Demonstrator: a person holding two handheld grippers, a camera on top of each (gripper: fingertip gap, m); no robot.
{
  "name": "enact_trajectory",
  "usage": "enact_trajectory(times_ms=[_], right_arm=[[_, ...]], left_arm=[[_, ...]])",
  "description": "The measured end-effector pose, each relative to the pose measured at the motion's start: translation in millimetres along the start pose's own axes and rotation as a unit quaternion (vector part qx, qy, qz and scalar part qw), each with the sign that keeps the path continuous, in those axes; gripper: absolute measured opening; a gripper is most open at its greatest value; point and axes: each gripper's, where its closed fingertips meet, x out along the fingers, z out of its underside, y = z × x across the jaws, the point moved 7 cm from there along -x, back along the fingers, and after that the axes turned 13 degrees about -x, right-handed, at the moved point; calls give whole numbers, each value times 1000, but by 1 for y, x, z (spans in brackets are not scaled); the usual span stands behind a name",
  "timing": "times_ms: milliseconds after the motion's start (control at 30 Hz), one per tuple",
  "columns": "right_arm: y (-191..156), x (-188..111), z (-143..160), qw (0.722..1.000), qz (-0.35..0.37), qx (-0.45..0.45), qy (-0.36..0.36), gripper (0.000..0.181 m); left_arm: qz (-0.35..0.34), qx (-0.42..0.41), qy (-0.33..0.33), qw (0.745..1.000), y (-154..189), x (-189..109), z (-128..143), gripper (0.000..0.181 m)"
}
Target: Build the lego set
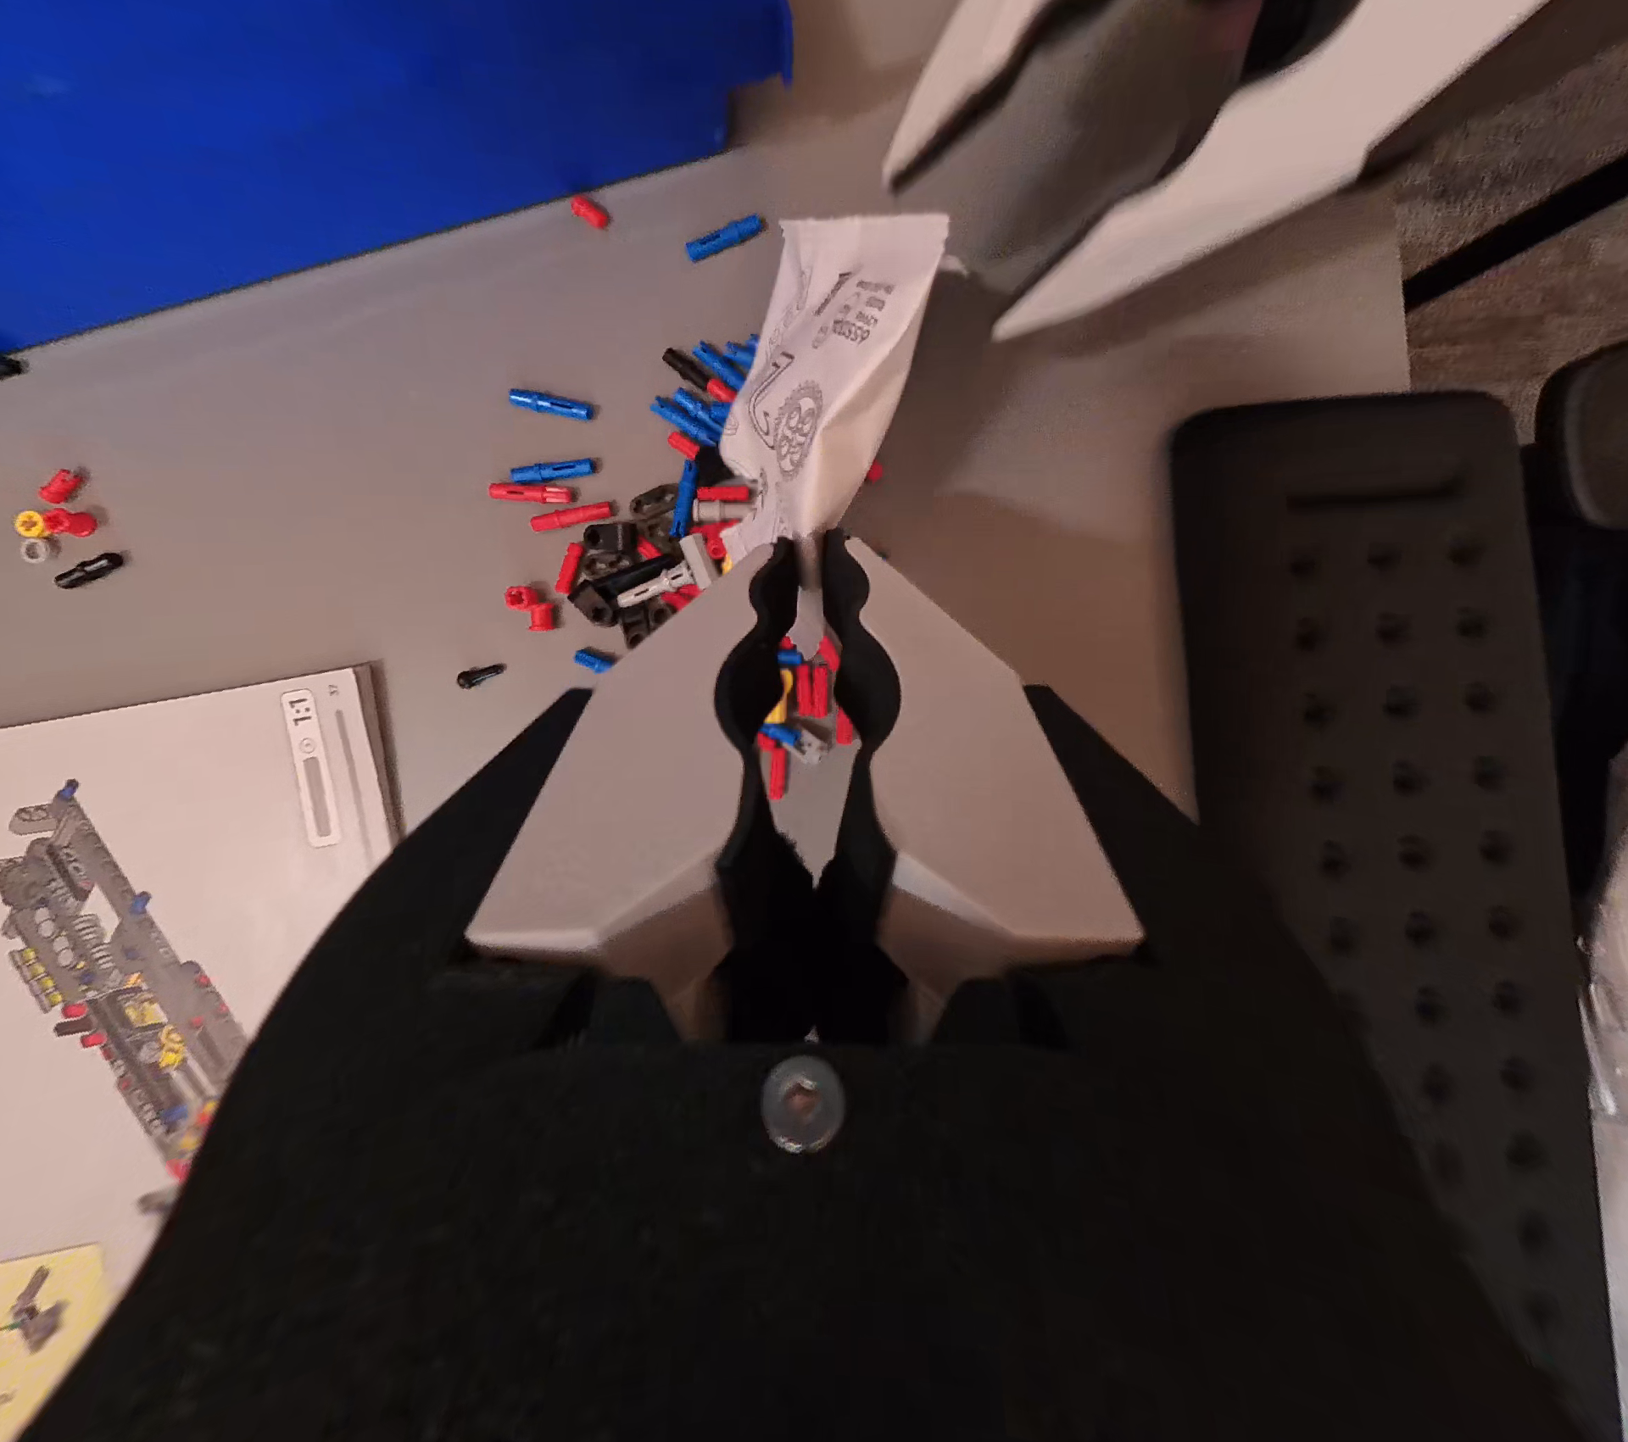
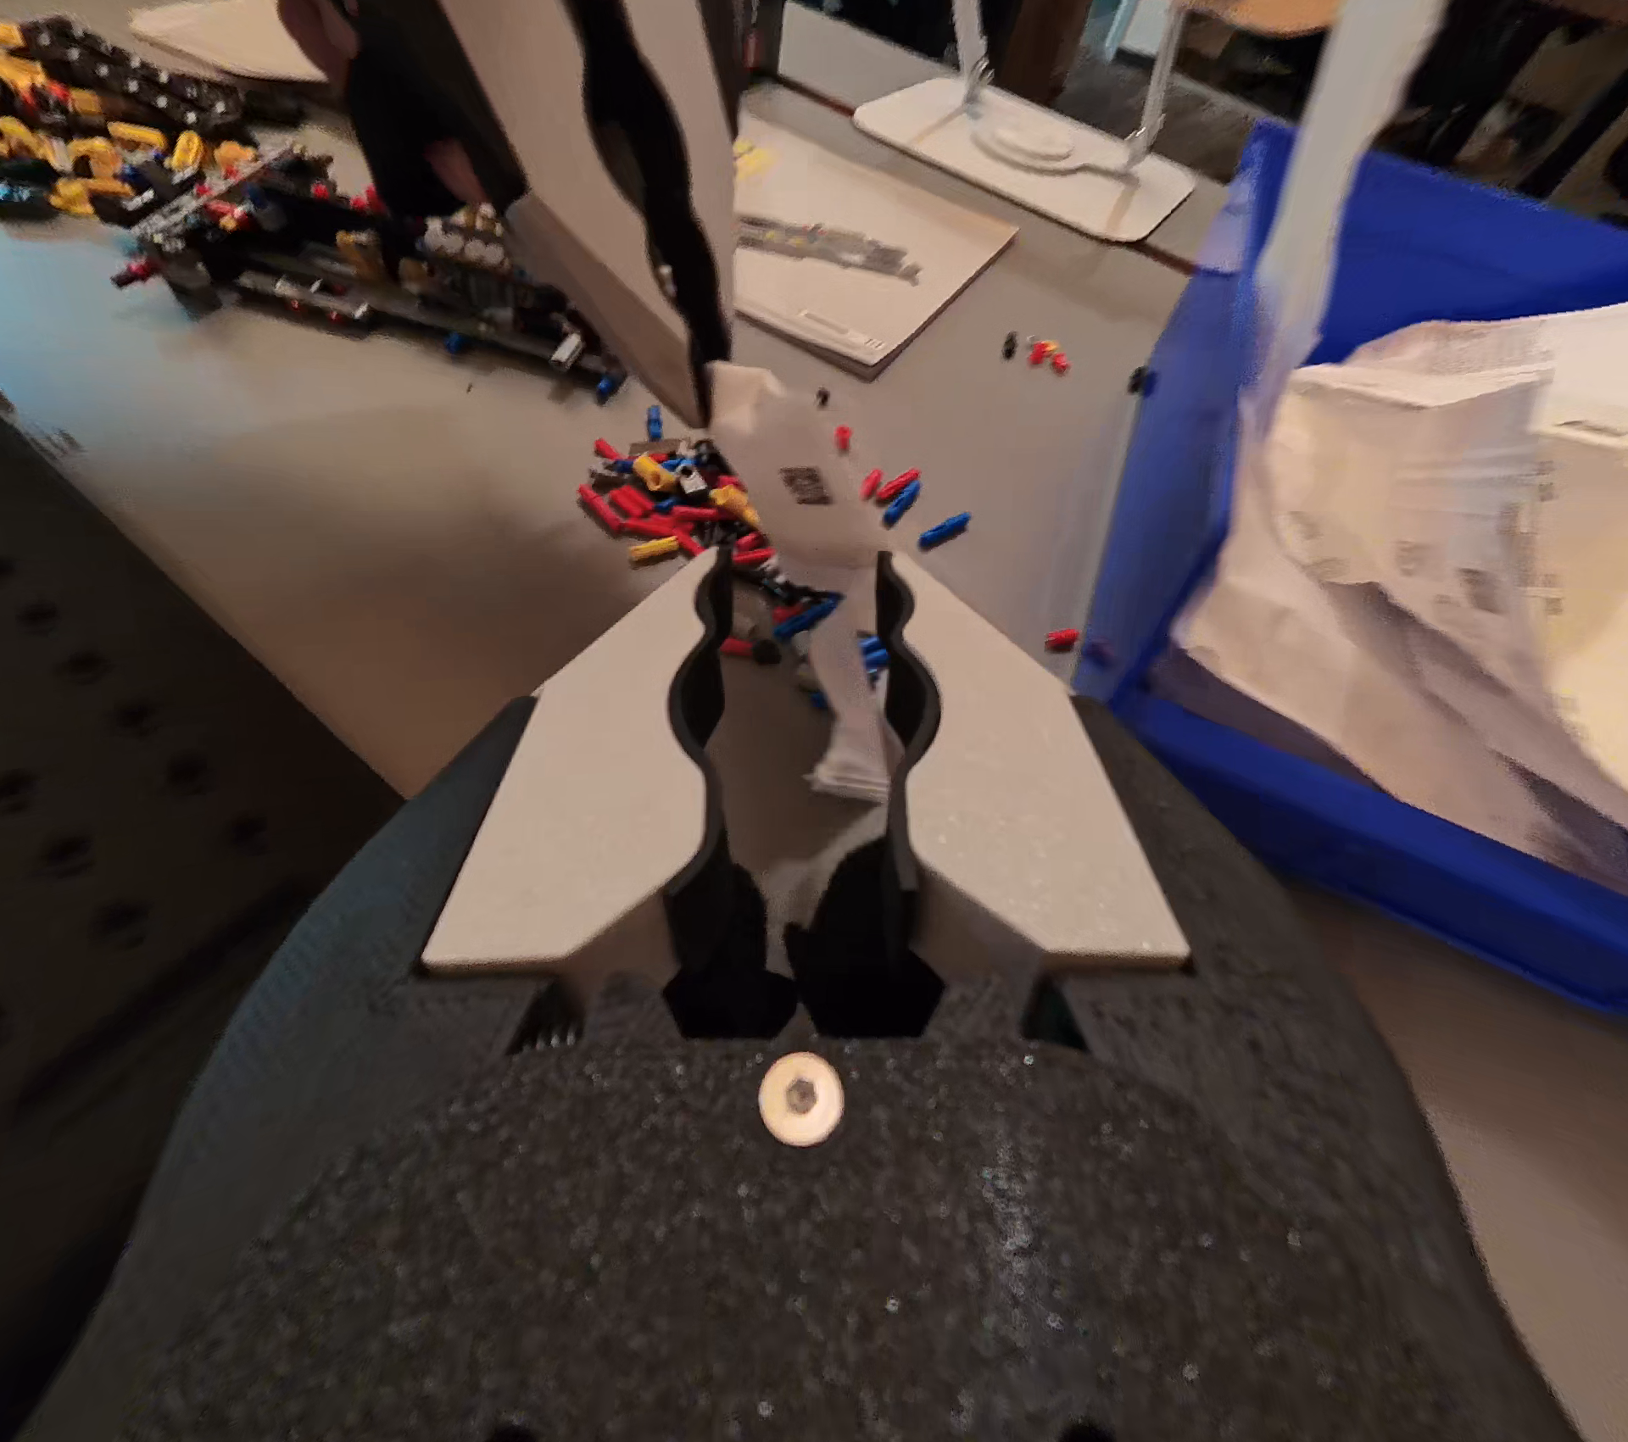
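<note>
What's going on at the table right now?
The left gripper is shut on a corner of a white paper parts bag, holding it over a pile of small red, blue and black pins spilled on the grey table. The right gripper is open, its fingers on either side of the bag's lower end. A half-built model and an open instruction booklet lie beyond, and a blue bin stands to one side.
</note>
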Motion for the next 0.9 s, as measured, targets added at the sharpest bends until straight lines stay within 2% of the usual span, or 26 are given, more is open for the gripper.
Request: enact_trajectory(times_ms=[67, 167, 233, 333, 533, 900], right_arm=[[8, -6, -5, 1000, -5, -4, 14, 31], [8, 1, -11, 998, -40, -35, 19, 28], [7, 8, -11, 996, -57, -71, -3, 12], [11, 11, -15, 994, -60, -94, -6, 2], [19, 14, -15, 996, -68, -63, 10, 0], [23, 11, -9, 993, -108, -1, 43, 0]], left_arm=[[3, 16, -13, 1000, 0, -2, -1, 4], [13, 44, -21, 999, 4, -6, -7, 4], [13, 61, -23, 998, 6, -8, -11, 2], [-11, 71, -8, 997, 1, -10, -16, 2], [17, 55, 20, 998, 0, -11, -14, 3], [11, 119, 93, 988, -5, -8, -2, 0]])
